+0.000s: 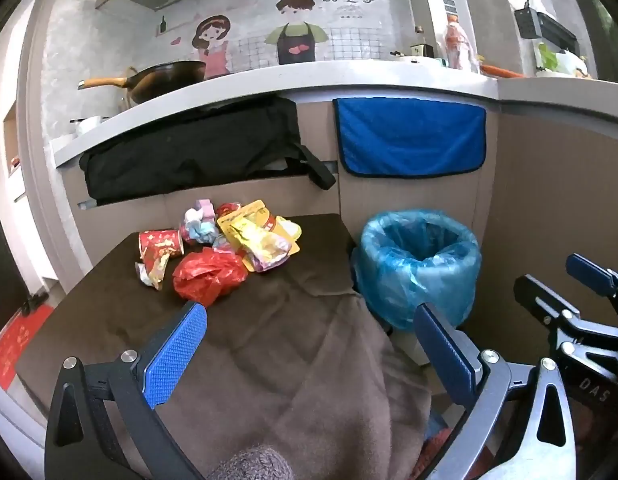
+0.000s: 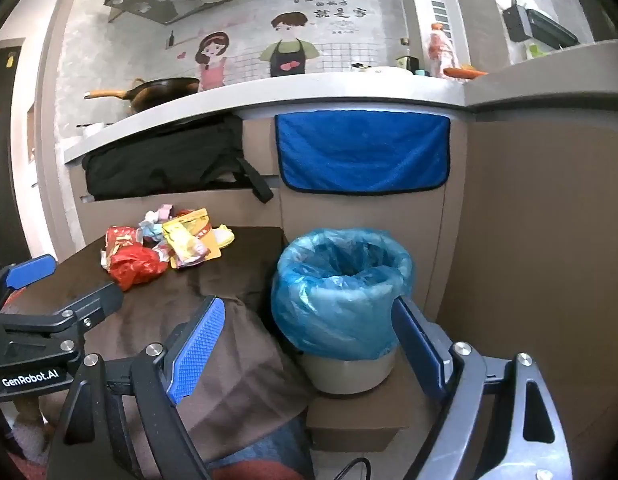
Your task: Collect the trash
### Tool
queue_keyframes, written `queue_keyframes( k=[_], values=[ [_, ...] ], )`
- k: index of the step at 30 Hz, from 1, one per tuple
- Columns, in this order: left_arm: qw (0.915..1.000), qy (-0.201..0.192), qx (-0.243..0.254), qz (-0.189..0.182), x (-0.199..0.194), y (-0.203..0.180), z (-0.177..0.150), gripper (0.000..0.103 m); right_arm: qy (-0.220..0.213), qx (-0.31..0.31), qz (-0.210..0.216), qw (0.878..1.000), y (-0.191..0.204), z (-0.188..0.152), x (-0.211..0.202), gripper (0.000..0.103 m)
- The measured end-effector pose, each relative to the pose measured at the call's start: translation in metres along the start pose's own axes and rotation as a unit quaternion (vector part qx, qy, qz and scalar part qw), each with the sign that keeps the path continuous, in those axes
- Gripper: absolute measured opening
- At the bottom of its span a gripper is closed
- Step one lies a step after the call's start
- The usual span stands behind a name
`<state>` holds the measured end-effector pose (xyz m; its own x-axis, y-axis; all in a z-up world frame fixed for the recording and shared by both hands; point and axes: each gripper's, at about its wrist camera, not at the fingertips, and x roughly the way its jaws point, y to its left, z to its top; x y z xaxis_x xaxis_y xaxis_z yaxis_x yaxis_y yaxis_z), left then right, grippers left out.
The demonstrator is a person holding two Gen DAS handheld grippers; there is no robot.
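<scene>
Left wrist view: your left gripper (image 1: 309, 344) sits nearest, jaws spread wide, nothing between them.
- Brown cloth (image 1: 269, 344) under it, draped over low table (image 1: 109, 280).
- Trash pile (image 1: 217, 248) at table's far end, well ahead of fingers: red plastic bag (image 1: 207, 276) closest to you, red paper cup (image 1: 159, 242) to its left, yellow wrappers (image 1: 257, 236) and pastel crumples (image 1: 199, 220) behind.
- Bin w/ blue liner (image 1: 419, 256) just beside table's right edge, mouth open.

Right wrist view: your right gripper (image 2: 309, 344) likewise released, empty, fingers framing the bin.
- Bin stands on a small box (image 2: 357, 420).

Step, by my read: pre-pick, nothing collected yet. Next move calls for: advance left gripper to red bag, close on a raised fold, carry right, release over liner.
</scene>
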<state>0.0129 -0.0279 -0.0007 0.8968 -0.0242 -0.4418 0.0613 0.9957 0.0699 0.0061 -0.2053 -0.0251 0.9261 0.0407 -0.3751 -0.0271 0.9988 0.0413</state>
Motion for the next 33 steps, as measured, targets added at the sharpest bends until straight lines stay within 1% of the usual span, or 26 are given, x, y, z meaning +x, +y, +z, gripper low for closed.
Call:
queue_keyframes(
  k=[13,33],
  values=[
    [1.0,0.006,0.002,0.003,0.0061,-0.0016,-0.0043,0.102,0.002,0.01,-0.008,1.0,-0.0087,-0.0001,0.0021,0.083],
    [1.0,0.006,0.003,0.002,0.0056,0.0013,-0.0046,0.102,0.007,0.008,-0.01,1.0,-0.0088,-0.0033,0.0033,0.083]
  ],
)
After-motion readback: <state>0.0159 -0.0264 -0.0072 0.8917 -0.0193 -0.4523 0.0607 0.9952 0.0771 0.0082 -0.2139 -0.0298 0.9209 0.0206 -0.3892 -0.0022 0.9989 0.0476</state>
